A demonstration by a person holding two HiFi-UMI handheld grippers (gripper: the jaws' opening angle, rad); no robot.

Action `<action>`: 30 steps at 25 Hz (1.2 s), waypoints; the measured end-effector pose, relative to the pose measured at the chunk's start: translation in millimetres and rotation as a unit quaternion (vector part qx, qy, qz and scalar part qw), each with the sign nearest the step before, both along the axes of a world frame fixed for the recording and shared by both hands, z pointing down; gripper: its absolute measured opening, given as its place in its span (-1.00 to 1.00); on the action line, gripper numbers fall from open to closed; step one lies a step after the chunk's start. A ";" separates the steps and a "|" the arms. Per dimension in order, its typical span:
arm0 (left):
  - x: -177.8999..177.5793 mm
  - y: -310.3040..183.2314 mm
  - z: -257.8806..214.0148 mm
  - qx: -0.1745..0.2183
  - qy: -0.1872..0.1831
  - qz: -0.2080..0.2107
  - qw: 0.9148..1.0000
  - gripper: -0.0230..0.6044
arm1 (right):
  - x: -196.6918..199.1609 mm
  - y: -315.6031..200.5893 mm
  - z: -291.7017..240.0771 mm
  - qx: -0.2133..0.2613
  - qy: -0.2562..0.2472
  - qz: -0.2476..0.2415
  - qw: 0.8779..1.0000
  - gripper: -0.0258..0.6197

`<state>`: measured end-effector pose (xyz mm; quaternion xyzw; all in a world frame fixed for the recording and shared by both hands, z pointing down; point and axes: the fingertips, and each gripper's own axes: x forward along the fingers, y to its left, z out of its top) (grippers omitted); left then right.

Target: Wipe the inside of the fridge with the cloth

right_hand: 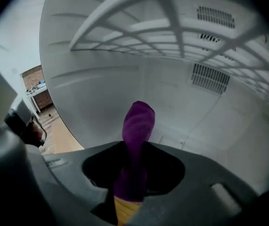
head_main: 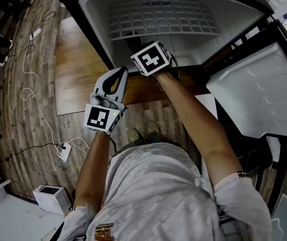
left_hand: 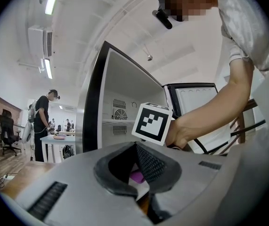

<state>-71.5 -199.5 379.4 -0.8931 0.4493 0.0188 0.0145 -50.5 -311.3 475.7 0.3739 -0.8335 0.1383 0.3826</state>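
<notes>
Fingers (right_hand: 191,166) of the right gripper (right_hand: 133,166) clamp the purple cloth (right_hand: 136,121), which stands up from them as a narrow roll. It is inside the fridge (head_main: 98,4), under the wire shelf (right_hand: 172,18) and facing the white back wall (right_hand: 125,79). It seems not to touch the wall yet. The left gripper (head_main: 119,73) waits outside the fridge, beside the right forearm, fingers together on nothing I can make out. The door (head_main: 264,94) hangs open at right. My reading is that wiping is about to begin. The next move calls for pressing the cloth flat on a wall and sweeping across it, keeping clear of the shelf.
</notes>
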 end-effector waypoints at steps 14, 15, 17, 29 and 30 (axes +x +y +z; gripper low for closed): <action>-7.4 4.4 -1.8 -0.009 0.001 -0.012 1.000 -0.93 | -39.4 2.3 40.3 -0.040 0.031 -0.045 0.998 -0.57; -8.0 4.6 -1.7 -0.009 0.000 -0.013 1.000 -0.93 | -37.5 1.5 42.9 -0.039 0.036 -0.047 0.997 -0.57; -9.0 5.0 -1.2 -0.010 -0.001 -0.014 1.000 -0.93 | -30.5 -0.1 46.9 -0.038 0.042 -0.045 0.997 -0.57; 3.2 2.8 1.2 -0.010 -0.003 -0.002 1.000 -0.93 | 83.2 -30.1 45.2 -0.028 0.087 0.052 0.994 -0.57; 5.2 2.1 1.1 -0.011 -0.003 -0.001 1.000 -0.93 | 95.9 -32.3 45.7 -0.028 0.091 0.066 0.993 -0.57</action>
